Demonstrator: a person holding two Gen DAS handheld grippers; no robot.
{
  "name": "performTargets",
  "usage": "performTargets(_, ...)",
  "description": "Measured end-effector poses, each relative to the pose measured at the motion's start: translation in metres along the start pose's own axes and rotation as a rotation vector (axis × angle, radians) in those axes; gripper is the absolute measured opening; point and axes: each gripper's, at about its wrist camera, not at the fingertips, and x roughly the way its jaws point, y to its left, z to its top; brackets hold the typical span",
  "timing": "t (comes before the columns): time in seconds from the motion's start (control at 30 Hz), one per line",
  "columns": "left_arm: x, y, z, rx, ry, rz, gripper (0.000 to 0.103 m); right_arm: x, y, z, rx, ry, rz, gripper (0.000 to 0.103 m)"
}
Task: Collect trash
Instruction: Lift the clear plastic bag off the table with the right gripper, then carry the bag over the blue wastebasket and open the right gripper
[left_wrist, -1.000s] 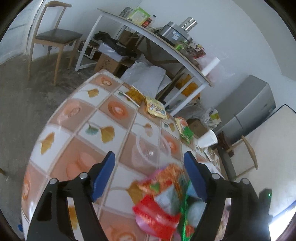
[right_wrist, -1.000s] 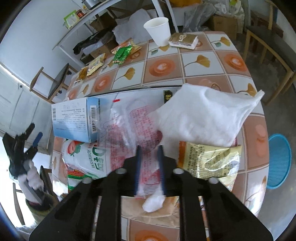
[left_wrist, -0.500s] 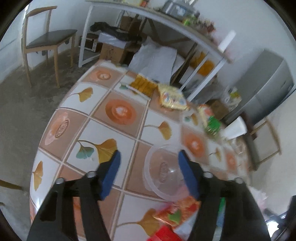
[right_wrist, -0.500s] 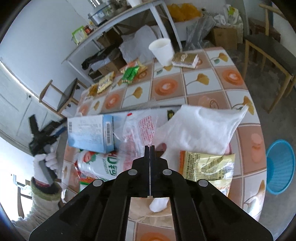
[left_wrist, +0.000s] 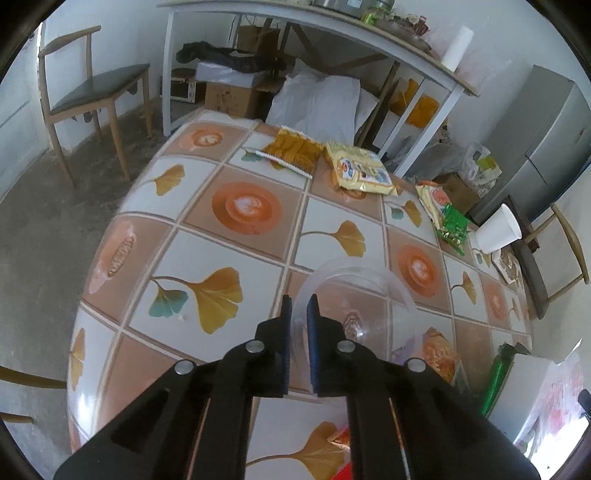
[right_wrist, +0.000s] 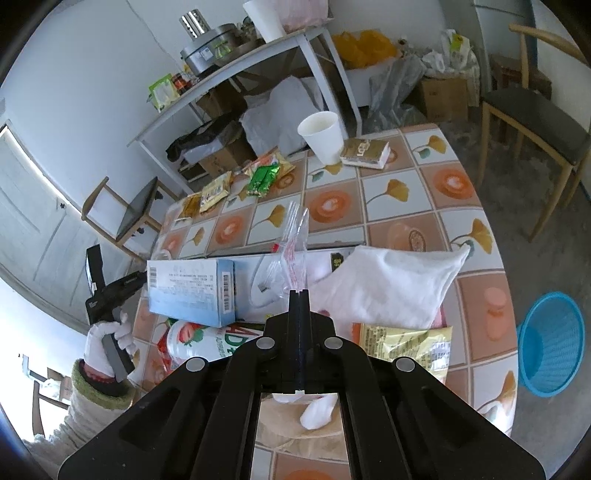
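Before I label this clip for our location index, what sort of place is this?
Probably a lived-in home dining or utility room. A tiled-pattern dining table littered with snack packets stands among wooden chairs, with a grey fridge and a cluttered white shelf table along the wall.

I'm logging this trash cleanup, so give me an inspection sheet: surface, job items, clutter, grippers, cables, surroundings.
Surface: table with a ginkgo-pattern cover, crowded.
Job's things: clear bag held up off the table; clear bowl; snack wrappers scattered.
Clutter: blue box, white cloth, paper cup.
Grippers: right gripper shut on the clear bag; left gripper closing, the clear bowl's rim between its fingers.
Cables: white cable beside the blue box.
Surroundings: blue basket on the floor, chair, shelf.
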Motion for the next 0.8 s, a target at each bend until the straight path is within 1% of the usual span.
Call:
performTargets(0.1, -0.019, 0.002, 0.000, -0.009, -0.046, -0.012, 0.007, -0.005, 0.002, 0.002, -0.004, -0.018, 0.011, 0.000)
performTargets(0.2, -0.052, 0.002, -0.001, -0.006, -0.116, -0.014, 0.007, -0.013, 0.006, 0.003, -0.014, -0.042, 0.024, 0.000)
performTargets(0.3, -0.096, -0.005, -0.003, 0.023, -0.209, -0.014, 0.007, -0.023, 0.008, 0.003, -0.024, -0.075, 0.040, 0.000)
performTargets(0.33, -0.118, -0.012, -0.003, 0.040, -0.254, -0.022, 0.007, -0.028, 0.008, 0.002, -0.027, -0.093, 0.046, 0.000)
performTargets(0.4, -0.145, -0.024, -0.004, 0.058, -0.303, -0.049, 0.007, -0.037, 0.006, 0.001, -0.027, -0.119, 0.055, 0.000)
performTargets(0.43, -0.165, -0.037, -0.005, 0.080, -0.333, -0.080, 0.007, -0.044, 0.003, -0.001, -0.023, -0.138, 0.064, 0.000)
performTargets(0.5, -0.186, -0.057, -0.006, 0.114, -0.357, -0.130, 0.007, -0.057, -0.003, -0.004, -0.012, -0.170, 0.072, 0.000)
performTargets(0.53, -0.198, -0.078, -0.008, 0.155, -0.362, -0.172, 0.007, -0.063, -0.006, -0.005, -0.005, -0.184, 0.073, 0.000)
performTargets(0.6, -0.208, -0.106, -0.013, 0.201, -0.360, -0.226, 0.007, -0.081, -0.019, -0.011, 0.016, -0.225, 0.068, 0.000)
performTargets(0.67, -0.211, -0.152, -0.022, 0.277, -0.336, -0.292, 0.007, -0.100, -0.039, -0.019, 0.046, -0.267, 0.045, 0.000)
performTargets(0.7, -0.209, -0.168, -0.025, 0.301, -0.322, -0.313, 0.007, -0.108, -0.048, -0.023, 0.061, -0.283, 0.033, 0.000)
performTargets(0.8, -0.192, -0.240, -0.044, 0.401, -0.232, -0.399, 0.007, -0.137, -0.086, -0.039, 0.128, -0.330, -0.023, 0.000)
